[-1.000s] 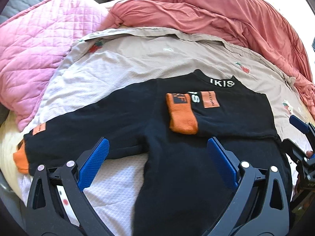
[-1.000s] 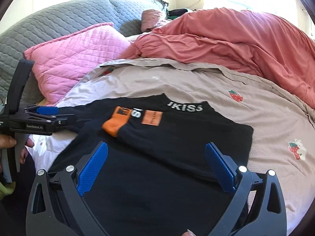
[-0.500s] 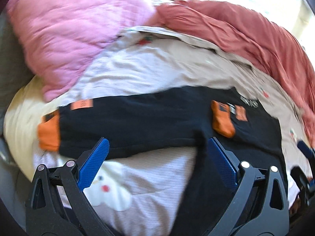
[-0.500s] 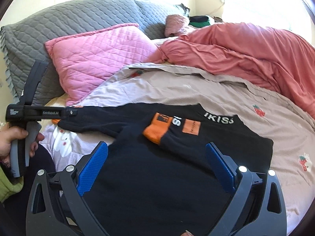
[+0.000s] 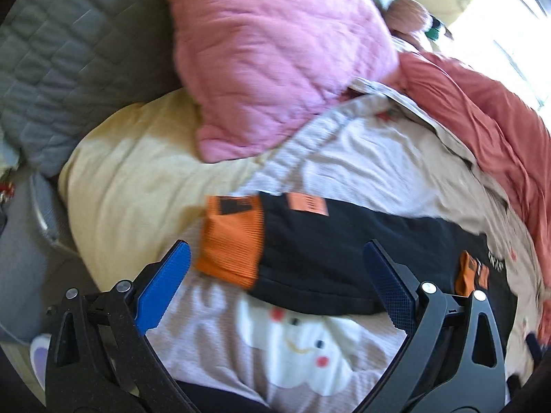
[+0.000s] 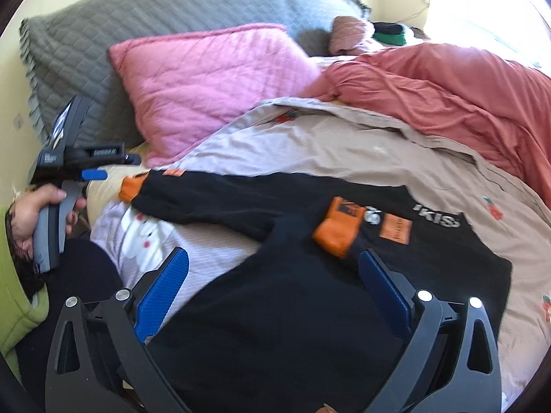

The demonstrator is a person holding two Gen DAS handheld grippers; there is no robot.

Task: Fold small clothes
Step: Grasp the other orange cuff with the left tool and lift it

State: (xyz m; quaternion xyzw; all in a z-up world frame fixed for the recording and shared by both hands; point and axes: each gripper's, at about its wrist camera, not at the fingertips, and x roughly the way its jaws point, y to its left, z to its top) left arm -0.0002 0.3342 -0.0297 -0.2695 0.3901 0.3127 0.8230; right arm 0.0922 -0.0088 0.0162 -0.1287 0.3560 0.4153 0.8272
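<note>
A small black sweater (image 6: pixel 282 303) with orange cuffs lies flat on the bed. One sleeve is folded over the chest, its orange cuff (image 6: pixel 339 229) beside the collar lettering. The other sleeve (image 6: pixel 220 203) stretches out to the left, ending in an orange cuff (image 5: pixel 234 244). My left gripper (image 5: pixel 275 285) is open and empty, just short of that cuff; it also shows in the right wrist view (image 6: pixel 93 173), held in a hand. My right gripper (image 6: pixel 272 292) is open and empty over the sweater's body.
A pink quilted pillow (image 6: pixel 210 79) and a grey pillow (image 6: pixel 113 31) lie behind the outstretched sleeve. A rumpled salmon duvet (image 6: pixel 458 86) fills the far right. The beige printed sheet (image 6: pixel 344 148) is under the sweater; the bed's left edge drops off past the yellow pillow (image 5: pixel 137 179).
My left gripper has swung left along the outstretched sleeve to its orange cuff. My right gripper has shifted slightly left over the sweater's body. Both stayed open.
</note>
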